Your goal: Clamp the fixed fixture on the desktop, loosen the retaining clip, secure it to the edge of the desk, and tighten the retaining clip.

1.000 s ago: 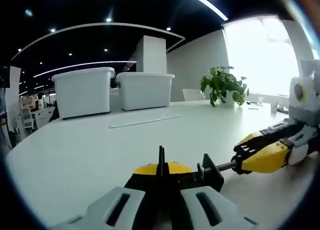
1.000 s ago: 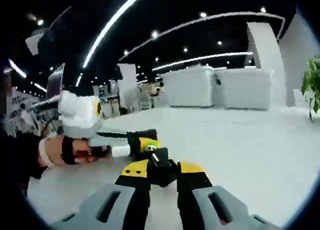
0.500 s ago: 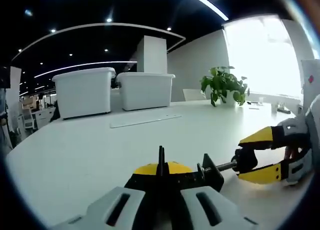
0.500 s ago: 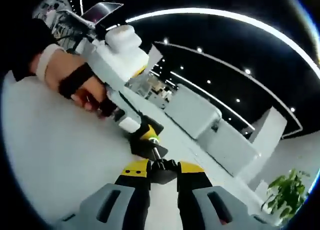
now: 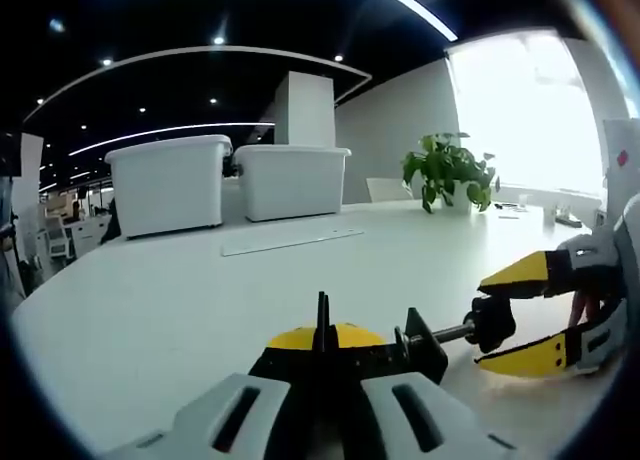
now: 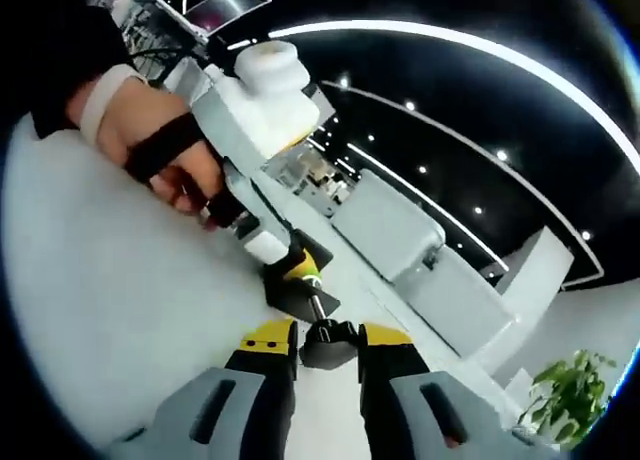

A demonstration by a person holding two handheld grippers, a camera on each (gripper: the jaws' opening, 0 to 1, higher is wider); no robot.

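Fixture pinched by left gripper, right gripper around knob, plant behind

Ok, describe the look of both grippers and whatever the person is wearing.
The left gripper has pale grey jaws with slotted cut-outs; in the right gripper view its body is white with a yellow accent. The right gripper has grey slotted jaws tipped yellow and black. The hand wears a black strap, white cuff and dark sleeve.

The window ahead-right of the left gripper is overexposed. Ceiling light strips glare against a dark ceiling. Fisheye distortion bends edges; the hand appears slightly blurred.
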